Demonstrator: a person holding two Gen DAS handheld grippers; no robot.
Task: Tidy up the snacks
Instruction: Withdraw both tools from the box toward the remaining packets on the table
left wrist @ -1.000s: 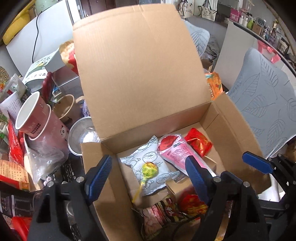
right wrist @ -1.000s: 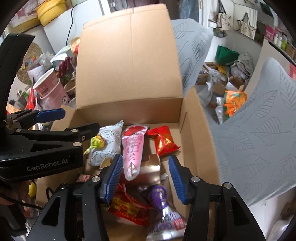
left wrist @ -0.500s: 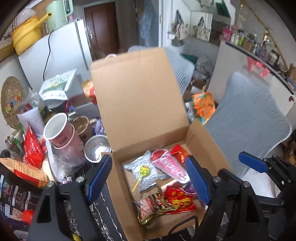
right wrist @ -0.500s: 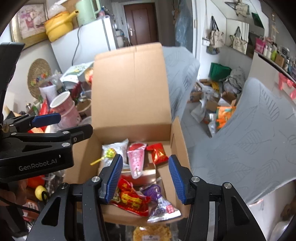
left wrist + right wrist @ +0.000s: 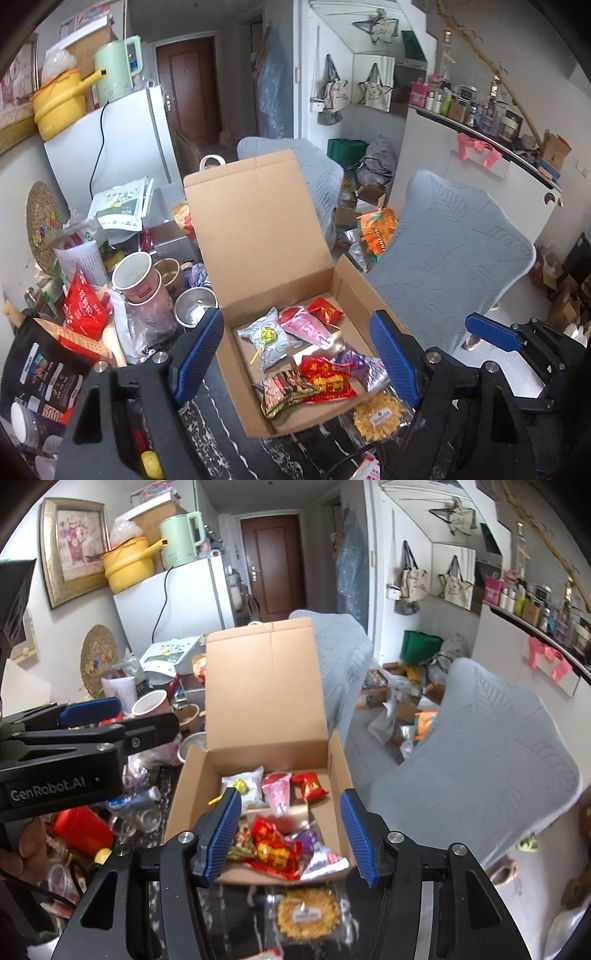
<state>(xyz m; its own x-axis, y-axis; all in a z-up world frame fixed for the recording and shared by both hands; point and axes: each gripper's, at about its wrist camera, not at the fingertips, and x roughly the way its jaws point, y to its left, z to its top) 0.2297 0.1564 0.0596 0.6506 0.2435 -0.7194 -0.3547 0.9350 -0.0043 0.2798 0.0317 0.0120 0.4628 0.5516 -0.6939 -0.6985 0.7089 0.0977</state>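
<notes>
We hold both grippers above the cardboard box at the table's near edge, left gripper spread and empty, right gripper opening on nothing, snacks piled inside and a round cookie pack, probably next, just outside its front wall.

both tools hung side by side, angled downward. the left tool had its blue pads spread wide with nothing gripped. the right tool held nothing either, its jaws opening. a hand, probably the left one, showed dimly at the frame's edge beneath the left tool's body.
</notes>
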